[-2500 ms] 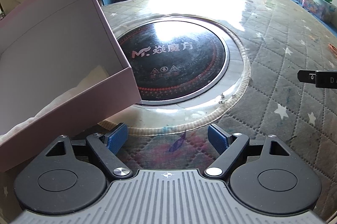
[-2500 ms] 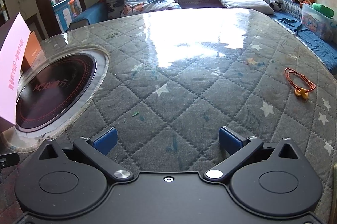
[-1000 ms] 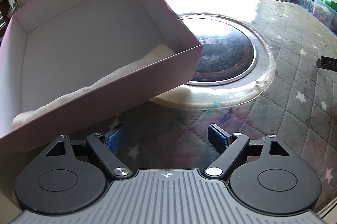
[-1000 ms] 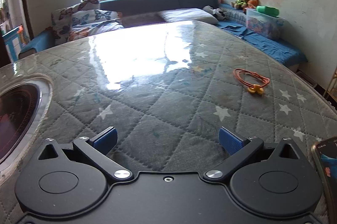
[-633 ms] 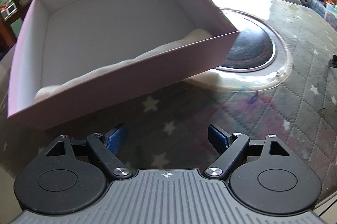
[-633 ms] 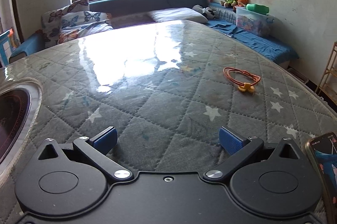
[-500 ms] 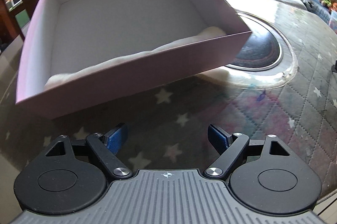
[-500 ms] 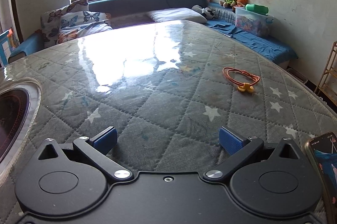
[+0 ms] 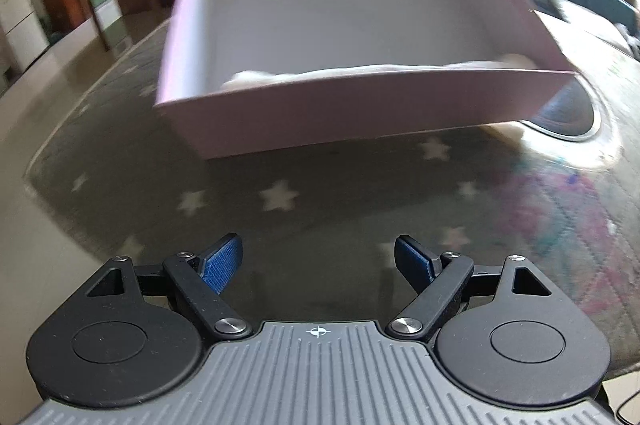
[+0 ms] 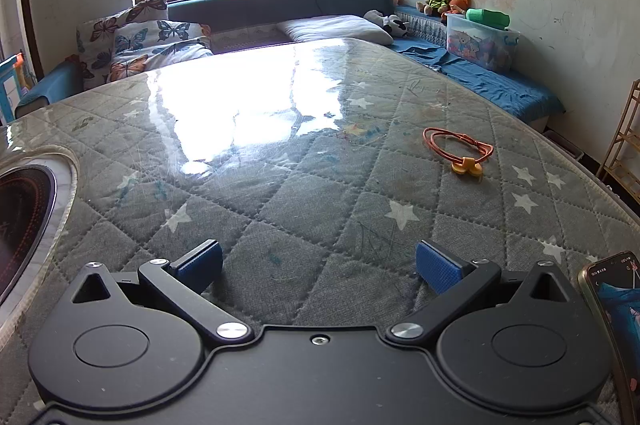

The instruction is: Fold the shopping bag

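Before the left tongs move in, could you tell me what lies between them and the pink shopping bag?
In the left wrist view, only bare star-patterned table cover lies between the left tongs and the shopping bag.

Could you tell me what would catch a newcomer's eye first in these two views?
In the left wrist view, the big pink shopping bag dominates: it lies open-mouthed on the quilted table cover, ahead of the open left gripper, white handle cord showing inside. In the right wrist view, window glare on the cover draws the eye, then the orange cord loop ahead-right of the open right gripper.
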Demonstrator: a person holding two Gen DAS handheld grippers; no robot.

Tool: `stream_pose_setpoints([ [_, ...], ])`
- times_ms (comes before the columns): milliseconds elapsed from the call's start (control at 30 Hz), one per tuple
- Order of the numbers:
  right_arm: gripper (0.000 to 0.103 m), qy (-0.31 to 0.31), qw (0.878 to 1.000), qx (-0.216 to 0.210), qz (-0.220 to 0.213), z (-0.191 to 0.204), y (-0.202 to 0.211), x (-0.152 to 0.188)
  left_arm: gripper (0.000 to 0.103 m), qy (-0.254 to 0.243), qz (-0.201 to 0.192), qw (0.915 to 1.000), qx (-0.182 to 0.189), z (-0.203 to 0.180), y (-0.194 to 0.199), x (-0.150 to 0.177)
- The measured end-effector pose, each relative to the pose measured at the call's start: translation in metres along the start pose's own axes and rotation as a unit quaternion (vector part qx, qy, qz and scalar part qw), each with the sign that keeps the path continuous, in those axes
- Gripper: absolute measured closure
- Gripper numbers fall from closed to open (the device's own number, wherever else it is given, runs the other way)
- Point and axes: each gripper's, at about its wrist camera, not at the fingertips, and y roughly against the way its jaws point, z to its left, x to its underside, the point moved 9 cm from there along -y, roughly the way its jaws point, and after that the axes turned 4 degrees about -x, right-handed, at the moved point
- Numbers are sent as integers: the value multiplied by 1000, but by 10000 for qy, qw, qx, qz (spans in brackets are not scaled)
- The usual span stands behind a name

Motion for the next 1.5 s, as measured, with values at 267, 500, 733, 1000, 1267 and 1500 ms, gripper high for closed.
stream_pose_setpoints([
  [267,0,1,10000,6,2,0,0,0,19,808,36,9948,-613,62,-13,-5],
  [500,0,6,10000,13,4,-2,0,-1,19,1475,-73,9824,-1148,117,-27,-18],
  [733,0,9,10000,20,7,-1,0,-1,19,2346,-374,9619,-1353,155,-50,-48],
  [1000,0,13,10000,29,9,-1,-1,-1,19,2605,-624,9504,-1582,170,-64,-79],
  [1267,0,12,10000,37,11,-2,-2,0,19,2747,-626,9457,-1622,177,-80,-88],
  [1500,0,17,10000,40,12,-3,-2,-1,19,2839,-660,9416,-1688,176,-84,-88],
])
